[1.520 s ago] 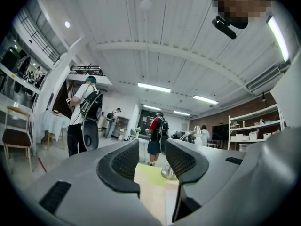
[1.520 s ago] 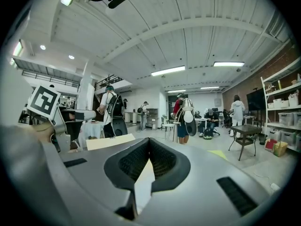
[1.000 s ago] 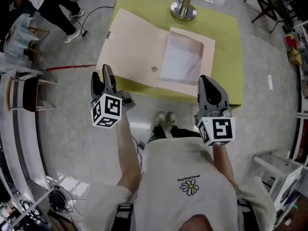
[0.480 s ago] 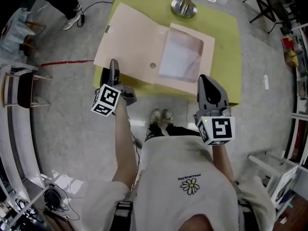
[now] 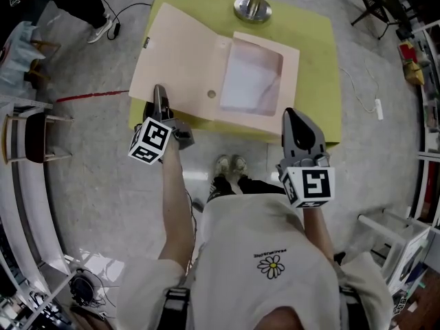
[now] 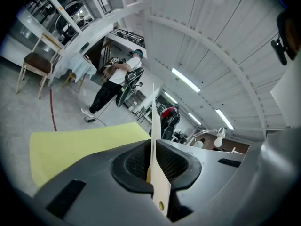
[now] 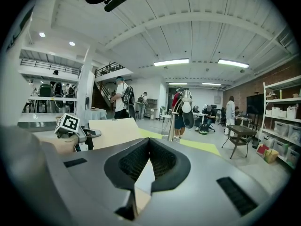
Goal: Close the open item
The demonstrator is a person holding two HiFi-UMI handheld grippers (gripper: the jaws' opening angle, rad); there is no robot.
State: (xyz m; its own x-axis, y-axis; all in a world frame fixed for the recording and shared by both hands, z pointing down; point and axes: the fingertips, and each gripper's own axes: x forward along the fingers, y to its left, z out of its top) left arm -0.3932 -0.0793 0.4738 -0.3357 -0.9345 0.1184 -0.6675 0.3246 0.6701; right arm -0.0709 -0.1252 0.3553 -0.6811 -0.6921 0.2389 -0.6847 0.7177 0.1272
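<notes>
A beige folder [image 5: 185, 60] lies open on the yellow-green table [image 5: 320, 60], with a white sheet [image 5: 251, 81] in its right half. My left gripper [image 5: 159, 93] is at the near edge of the left cover. In the left gripper view the cover's thin edge [image 6: 154, 121] stands upright between the pads, and the left gripper [image 6: 153, 164] has its jaws closing onto it. My right gripper [image 5: 294, 115] hovers at the folder's near right corner. In the right gripper view the right gripper [image 7: 149, 147] is shut with its tips together, and the folder [image 7: 113, 128] and left gripper [image 7: 70, 124] show to the left.
A lamp base [image 5: 251, 9] stands on the table's far edge behind the folder. A chair [image 5: 31, 136] is at the left on the floor. Shelving [image 5: 405, 246] stands at the lower right. A person [image 6: 115, 84] stands further off in the room.
My left gripper has moved forward to the left cover's near edge, turned, and its wide-open jaws have closed around that edge. The right gripper has kept its place.
</notes>
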